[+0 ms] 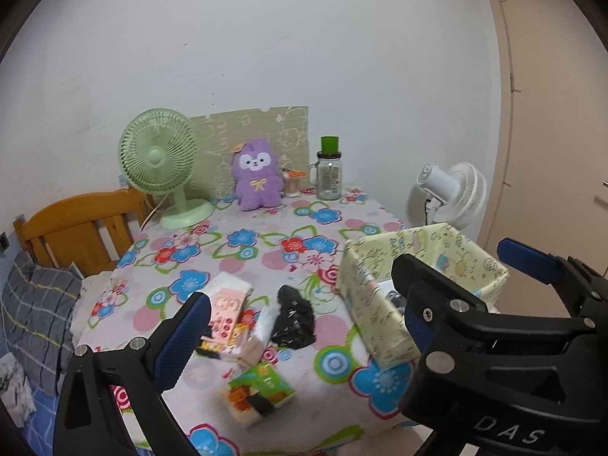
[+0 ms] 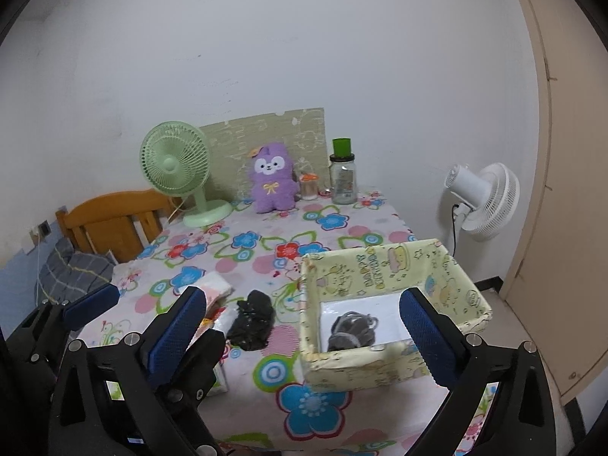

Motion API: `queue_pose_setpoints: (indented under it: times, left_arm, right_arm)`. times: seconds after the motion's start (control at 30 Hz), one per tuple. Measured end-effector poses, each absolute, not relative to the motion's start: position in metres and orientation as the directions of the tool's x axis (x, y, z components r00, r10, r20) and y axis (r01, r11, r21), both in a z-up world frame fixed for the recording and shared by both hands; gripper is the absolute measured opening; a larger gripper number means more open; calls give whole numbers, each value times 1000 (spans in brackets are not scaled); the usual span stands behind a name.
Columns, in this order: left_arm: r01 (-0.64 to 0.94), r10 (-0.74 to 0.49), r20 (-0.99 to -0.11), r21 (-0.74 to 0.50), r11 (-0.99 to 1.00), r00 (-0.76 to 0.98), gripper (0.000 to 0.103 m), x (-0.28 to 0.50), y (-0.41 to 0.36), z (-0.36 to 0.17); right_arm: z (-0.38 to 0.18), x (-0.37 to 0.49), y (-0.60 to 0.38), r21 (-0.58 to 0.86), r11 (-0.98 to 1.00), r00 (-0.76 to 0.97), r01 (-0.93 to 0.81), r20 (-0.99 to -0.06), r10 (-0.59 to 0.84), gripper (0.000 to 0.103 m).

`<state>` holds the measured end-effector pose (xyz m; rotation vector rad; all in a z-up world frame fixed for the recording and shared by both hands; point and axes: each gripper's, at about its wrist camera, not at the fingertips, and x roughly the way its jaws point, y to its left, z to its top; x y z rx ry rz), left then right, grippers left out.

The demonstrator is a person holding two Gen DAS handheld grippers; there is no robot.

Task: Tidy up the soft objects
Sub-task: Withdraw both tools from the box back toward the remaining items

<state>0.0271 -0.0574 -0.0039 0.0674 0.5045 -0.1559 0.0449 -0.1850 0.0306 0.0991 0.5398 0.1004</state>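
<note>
Right wrist: crumpled, perhaps knitted grey cloth (image 2: 351,330) in basket (image 2: 383,266).

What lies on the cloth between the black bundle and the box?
Nothing: in the right wrist view, only bare flowered cloth separates the black bundle from the box. The two are apart.

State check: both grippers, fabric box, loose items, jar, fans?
left gripper: open, empty
right gripper: open, empty
fabric box: upright, open-topped, holds a grey bundle
black bundle: loose on tablecloth, outside box
tissue packs: loose on tablecloth
glass jar: upright, lidded
green fan: upright, spin unclear
white fan: upright, spin unclear
</note>
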Motion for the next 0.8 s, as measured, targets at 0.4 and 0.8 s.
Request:
queue_pose_setpoints:
  times: [0.4, 0.8]
  left_arm:
    - [137, -118, -512, -1, 991, 851, 103, 25, -24, -32]
    - [132, -138, -571, -53, 990, 810, 103, 37, 5, -72]
  right_arm:
    - [4, 49, -149, 127, 984, 813, -126, -555, 175, 103]
    - [-36, 60, -117, 115, 983, 777, -143, -602, 183, 103]
